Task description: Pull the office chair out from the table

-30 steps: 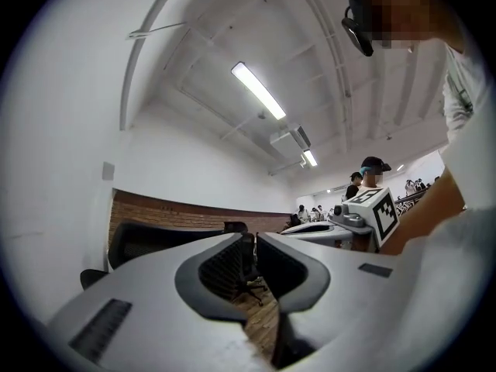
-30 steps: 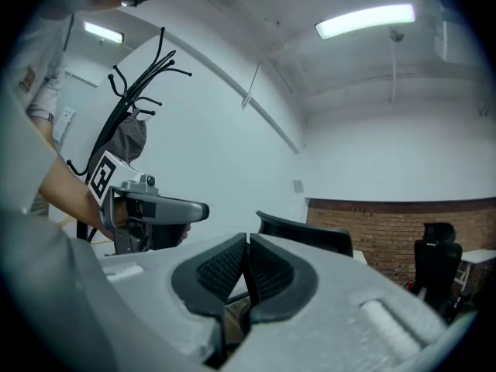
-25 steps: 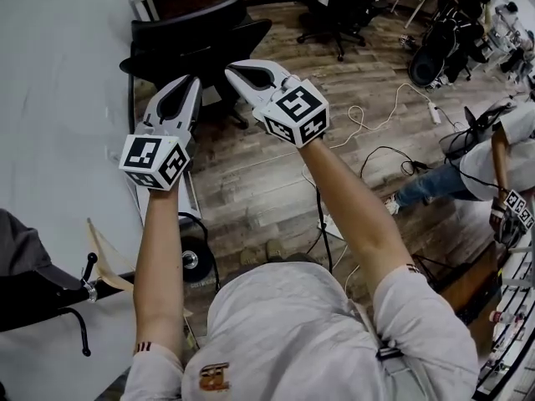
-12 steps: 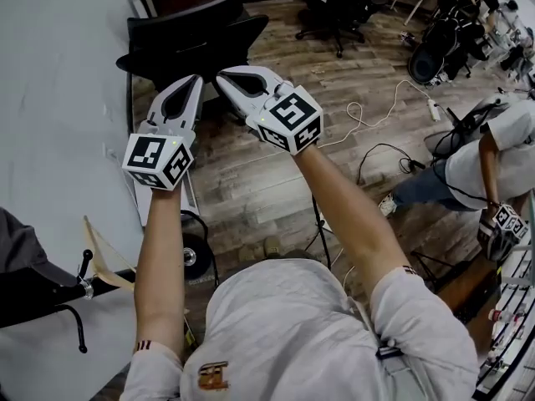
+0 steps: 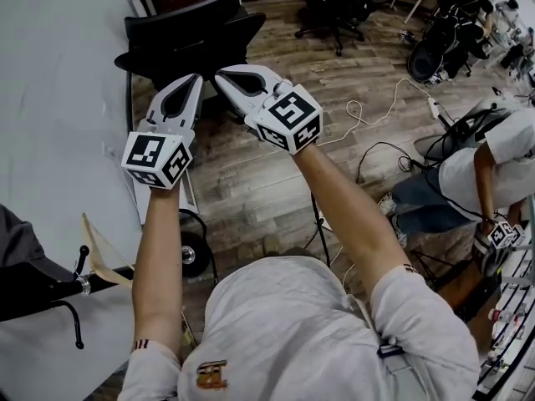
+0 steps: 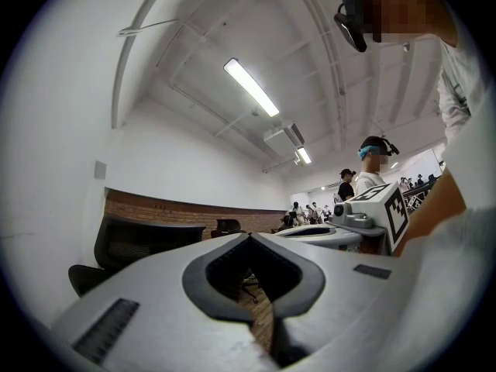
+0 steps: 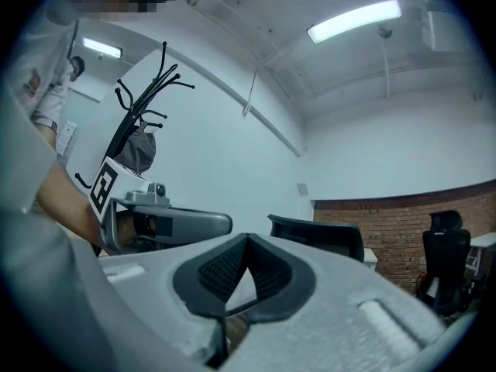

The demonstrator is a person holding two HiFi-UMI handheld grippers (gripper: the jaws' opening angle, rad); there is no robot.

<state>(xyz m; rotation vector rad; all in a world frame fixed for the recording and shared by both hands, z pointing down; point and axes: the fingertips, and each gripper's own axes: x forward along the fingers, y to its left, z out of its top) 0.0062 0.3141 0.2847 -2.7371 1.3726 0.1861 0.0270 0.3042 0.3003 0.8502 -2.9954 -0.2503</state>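
Note:
The black office chair (image 5: 188, 36) stands at the top left of the head view, beside the white table (image 5: 58, 98). My left gripper (image 5: 194, 78) and right gripper (image 5: 220, 75) are held side by side, pointing at the chair from a short way in front of it, without touching it. Both are shut with nothing between the jaws. In the left gripper view the chair (image 6: 128, 242) shows beyond my shut left gripper (image 6: 249, 235). The right gripper view has the chair back (image 7: 318, 239) past my shut right gripper (image 7: 246, 237).
White cables (image 5: 368, 124) lie across the wooden floor to the right. Another black chair (image 5: 334, 7) stands further back. A person (image 5: 476, 174) crouches at the right edge. A dark stand (image 5: 50, 282) and a wheel (image 5: 194, 257) are close at my lower left.
Both grippers stay almost where they were, the right one a little further left in the picture. The person at the right edge has shifted lower.

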